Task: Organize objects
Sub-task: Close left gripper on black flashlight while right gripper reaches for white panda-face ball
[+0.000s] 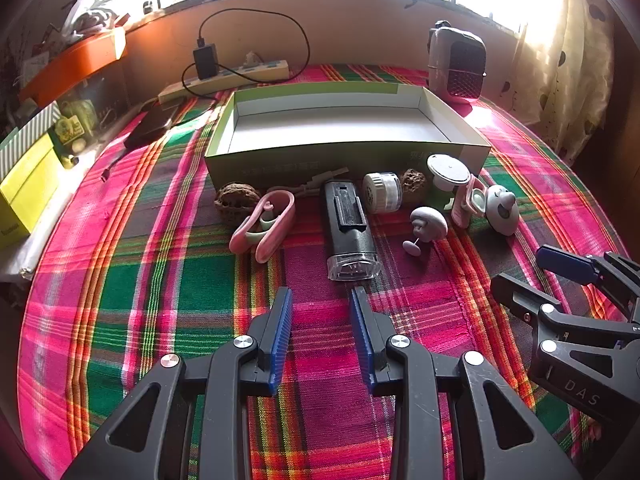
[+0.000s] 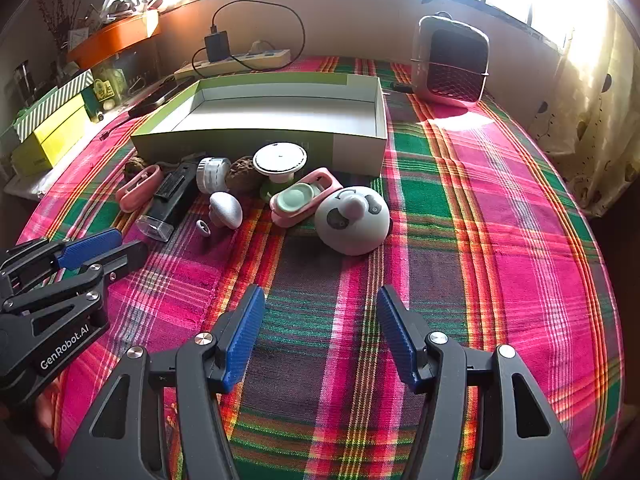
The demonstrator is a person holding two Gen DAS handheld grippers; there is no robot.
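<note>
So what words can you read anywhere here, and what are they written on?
"GenRobot.AI": on the side of the left claw, seen from the right wrist.
"DAS": on the body of the right claw, seen from the left wrist.
Pale print on the front wall of the green box: too faint to read.
Small word on the yellow box: too blurred to read.

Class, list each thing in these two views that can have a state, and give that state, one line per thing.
Left gripper: open, holding nothing.
Right gripper: open, holding nothing.
Green box: lidless, nothing inside.
Black flashlight: lying flat, lens toward the camera.
Panda toy: on the cloth, outside the box.
Charger: plugged into the power strip.
</note>
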